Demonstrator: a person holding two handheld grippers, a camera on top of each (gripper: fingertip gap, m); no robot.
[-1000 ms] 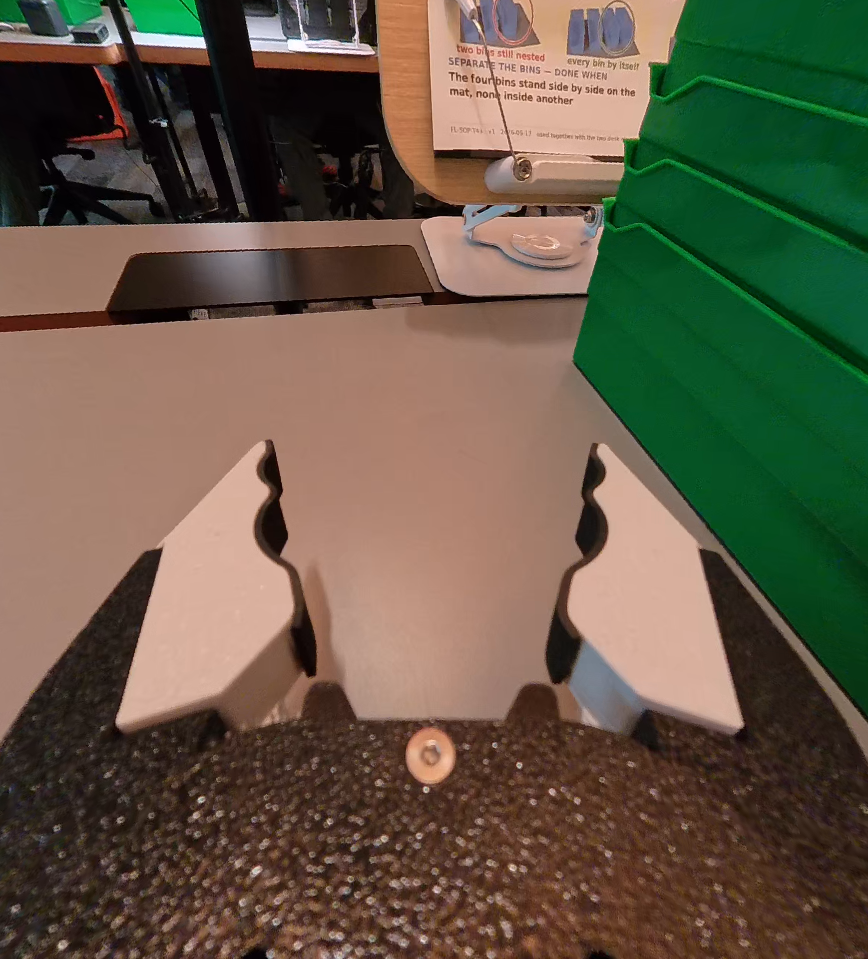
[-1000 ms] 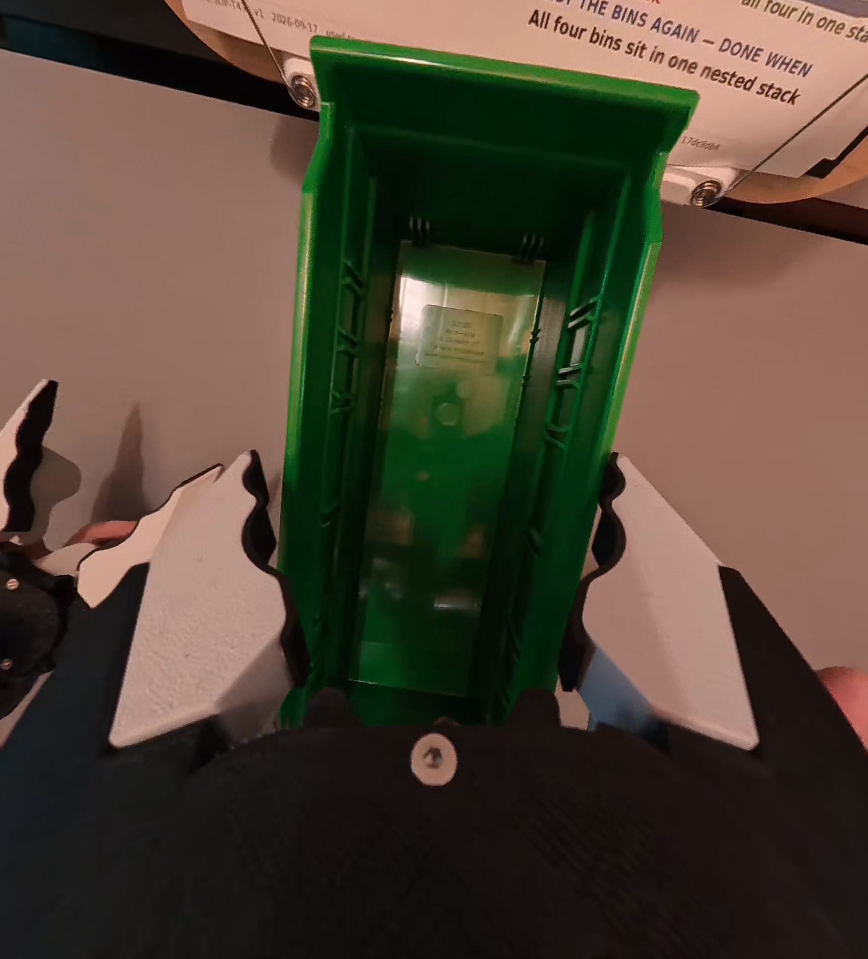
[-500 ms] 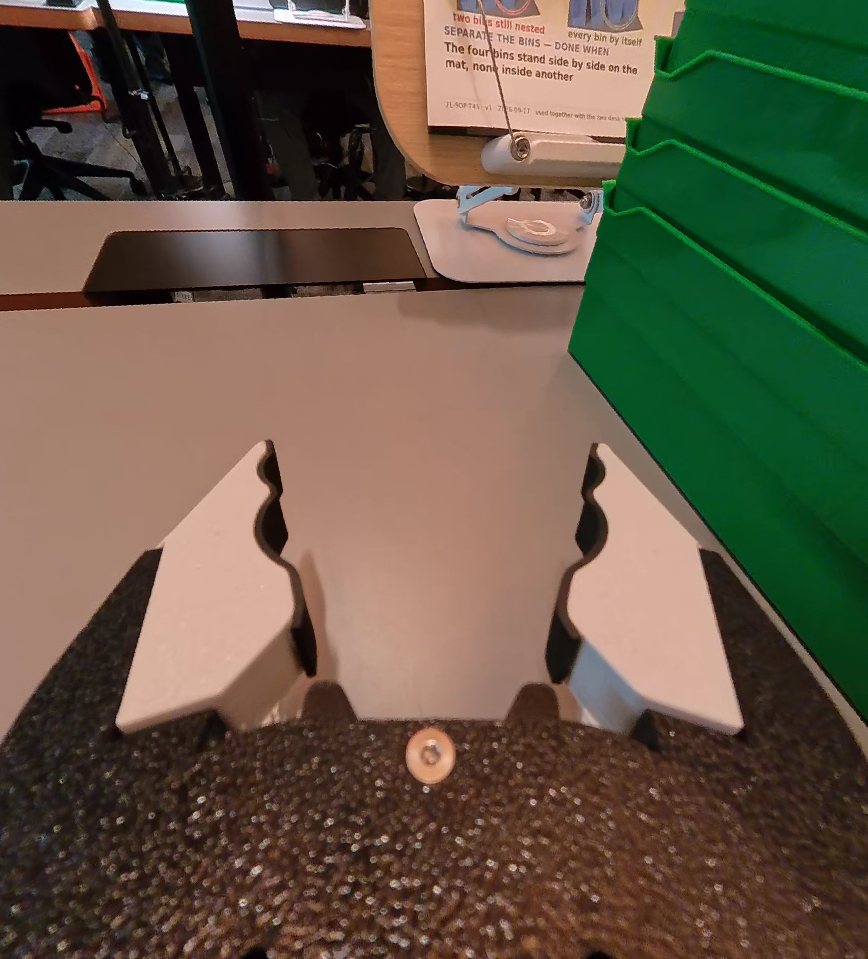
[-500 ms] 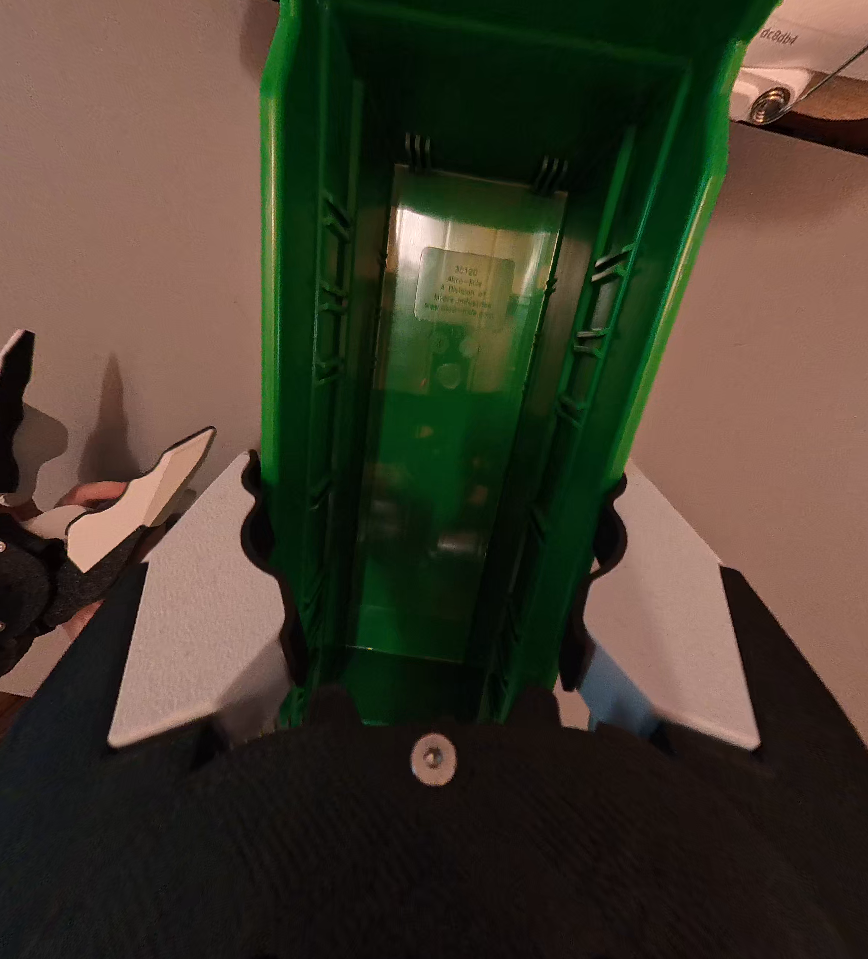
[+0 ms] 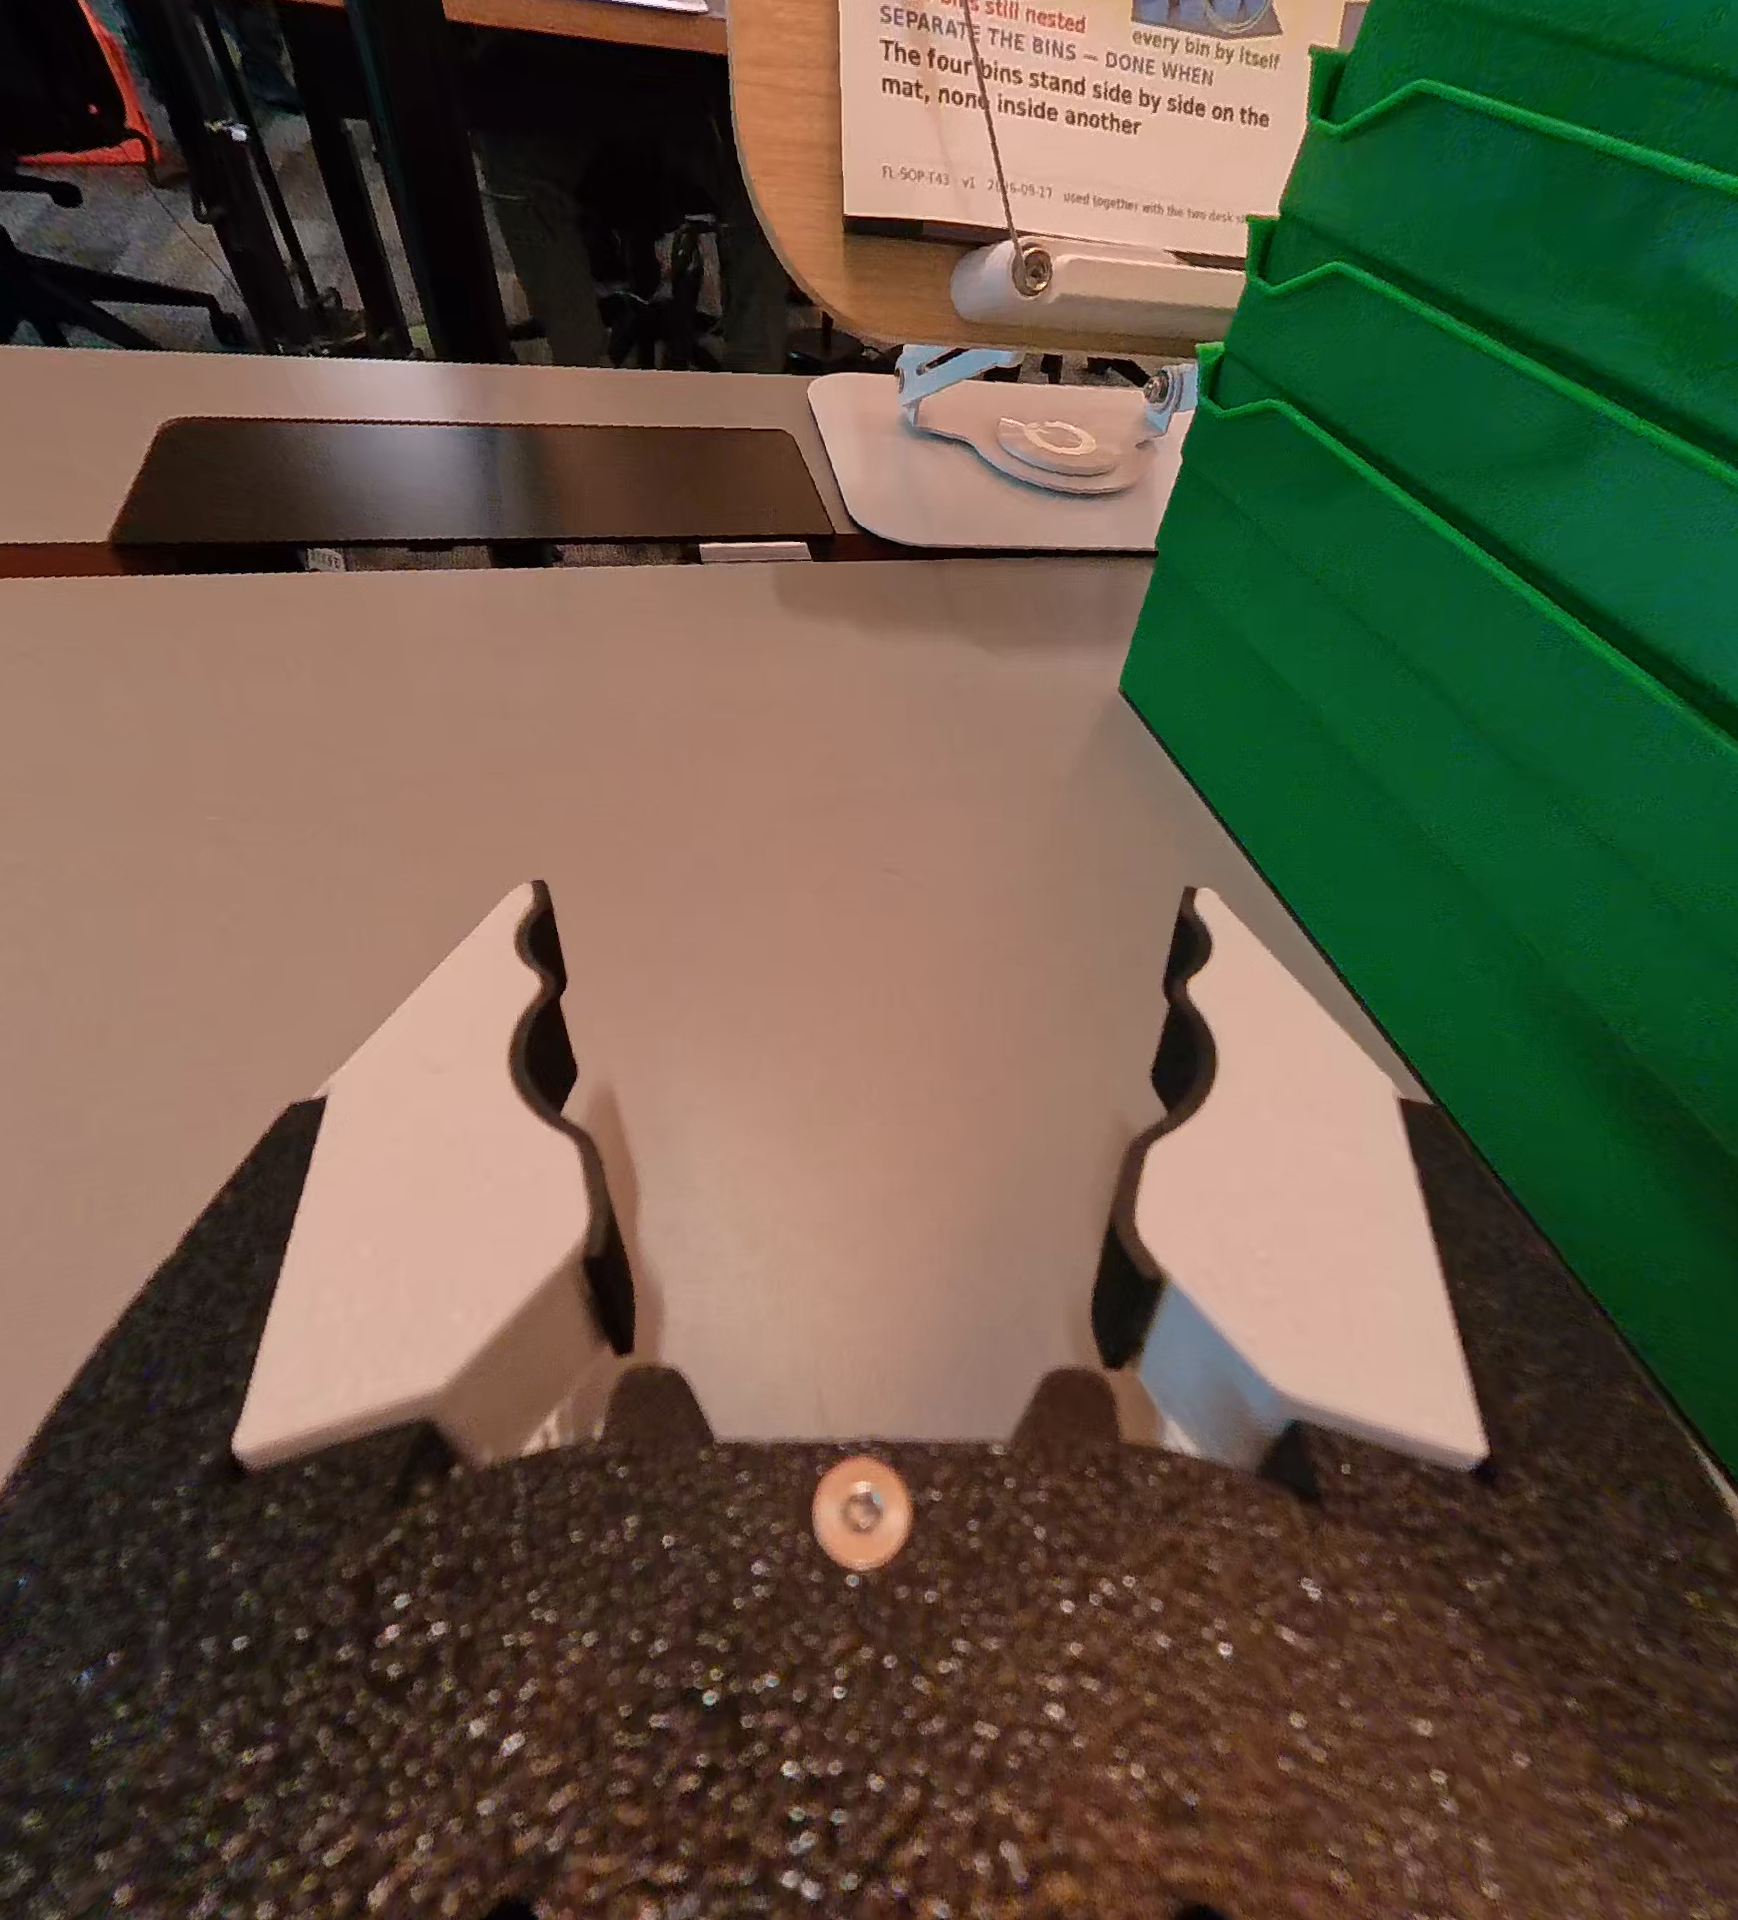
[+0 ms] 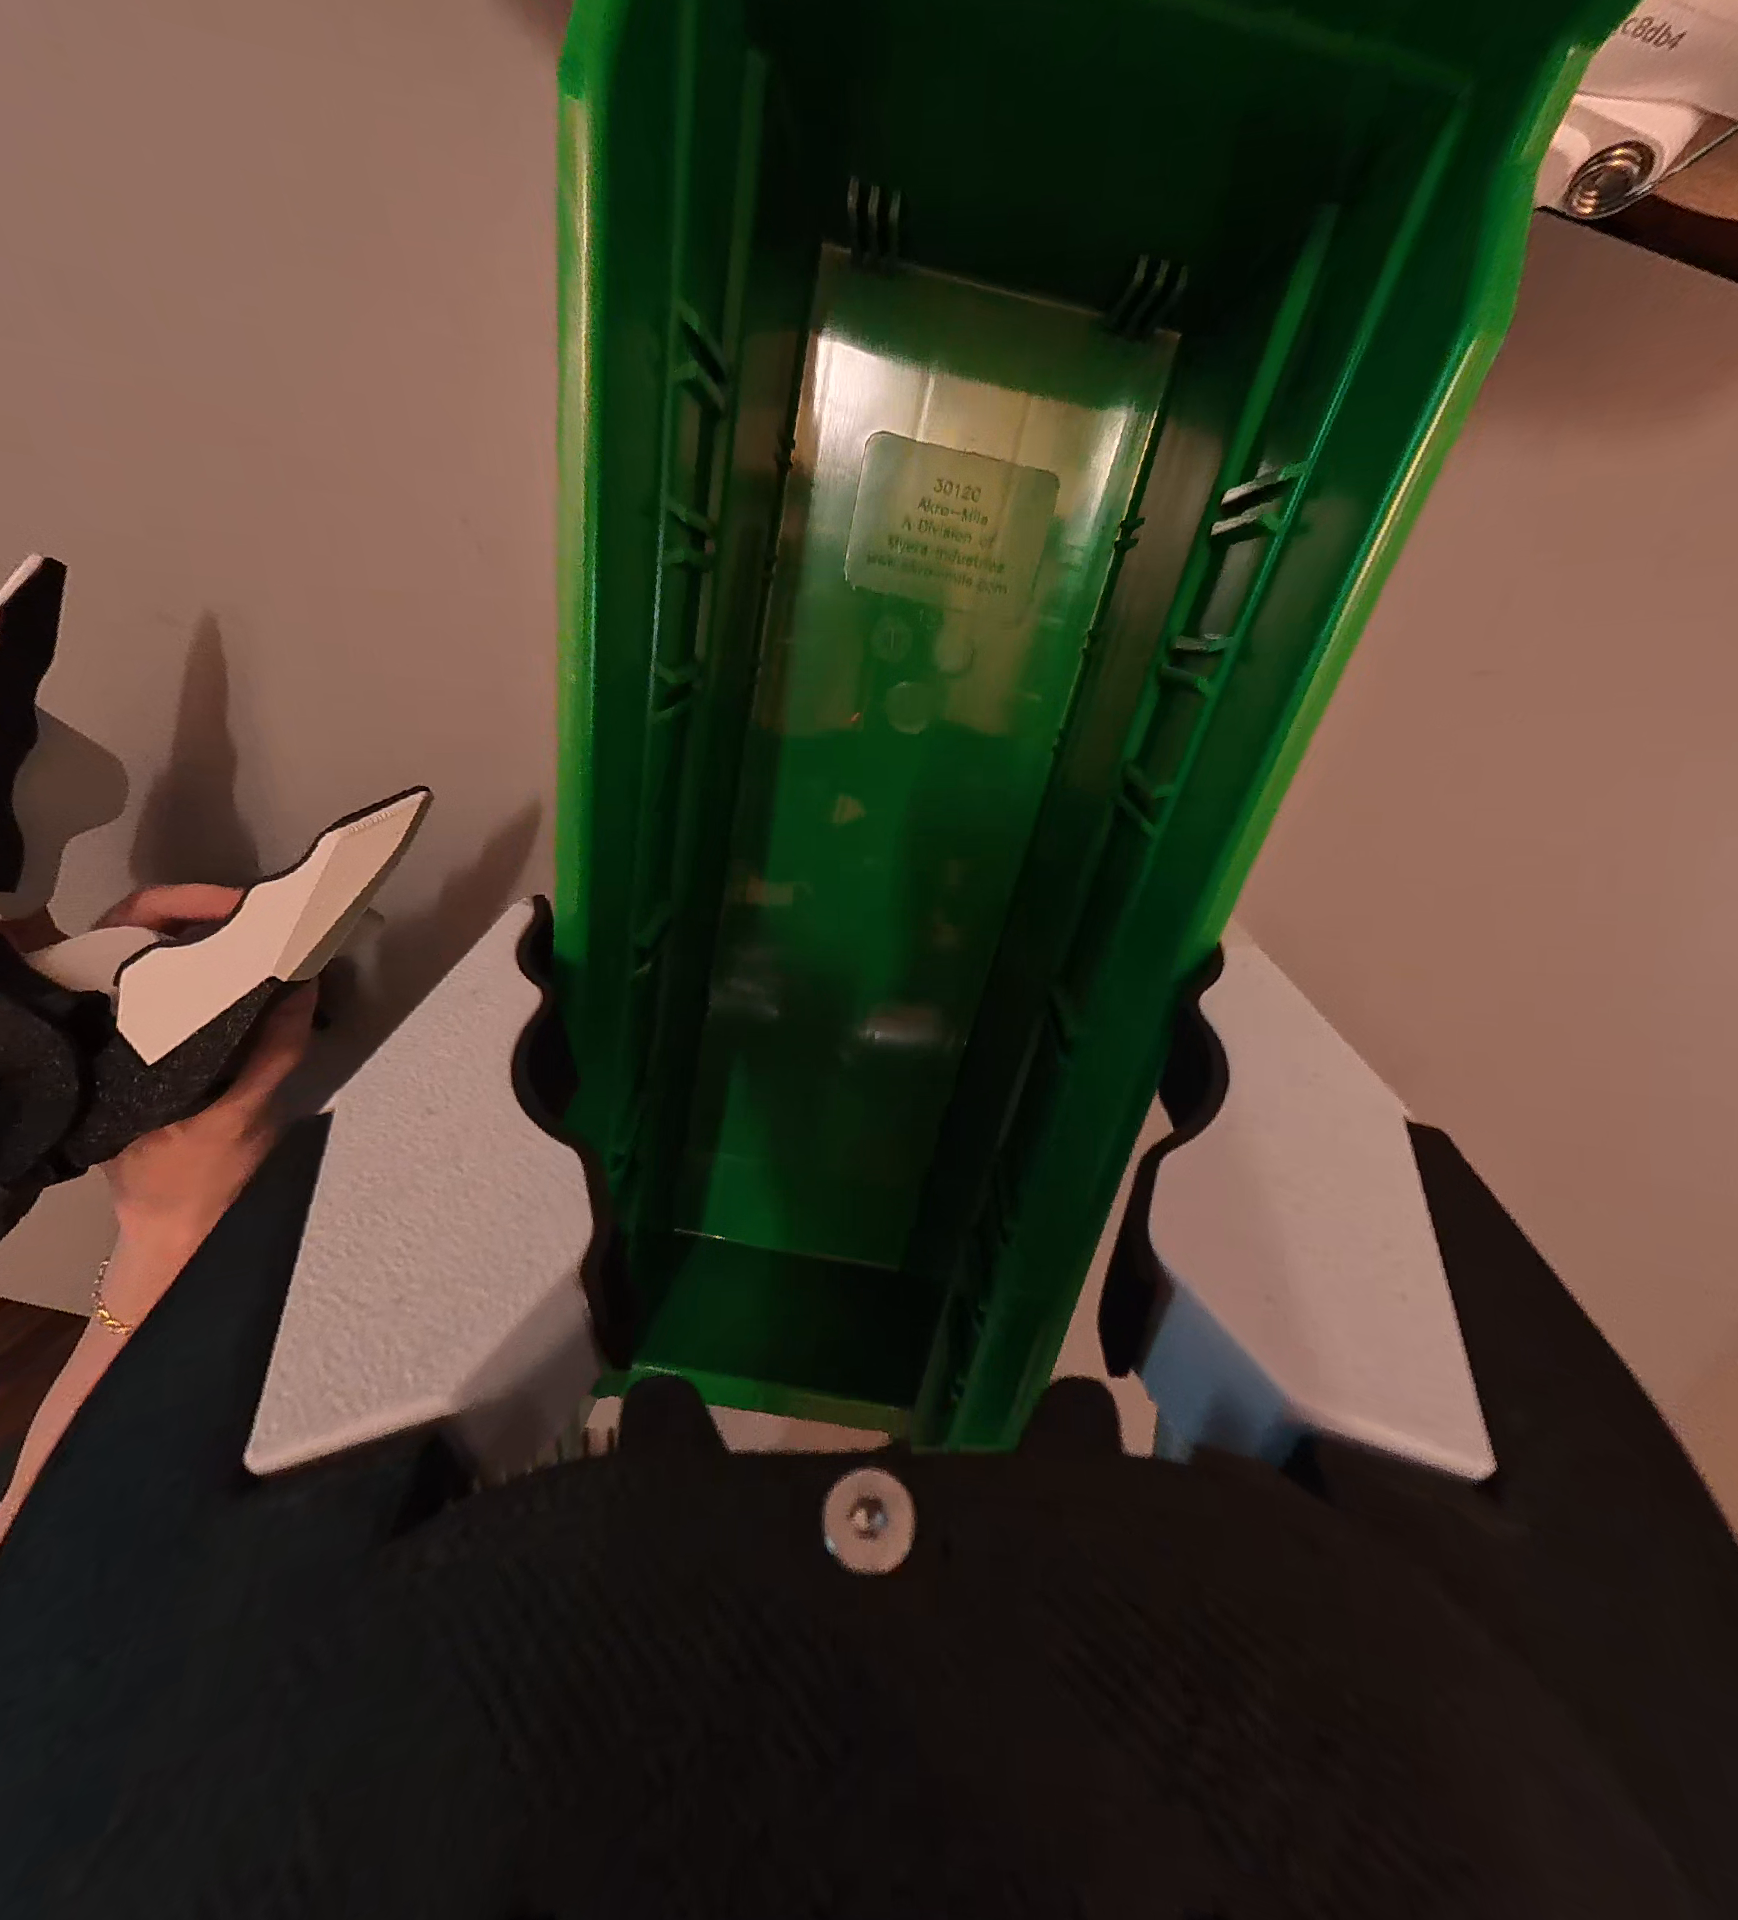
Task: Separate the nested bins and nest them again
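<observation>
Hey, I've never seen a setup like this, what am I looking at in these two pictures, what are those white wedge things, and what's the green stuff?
There is no robot here. A person holds a hand-held grasping tool in each hand, and each tool carries a camera looking forward along its two white fingers, the wedges you see.

The left wrist view shows the left tool, open and holding nothing, above a pale grey table. To its right stands a stack of nested green bins; several rims show one above another. Behind it are an instruction sheet on a wooden board and a dark panel in the desk.

The right wrist view looks down into the top green bin. The right tool is shut on that bin, one finger against each outer side. At the left you see the left tool again and the hand holding it.
</observation>
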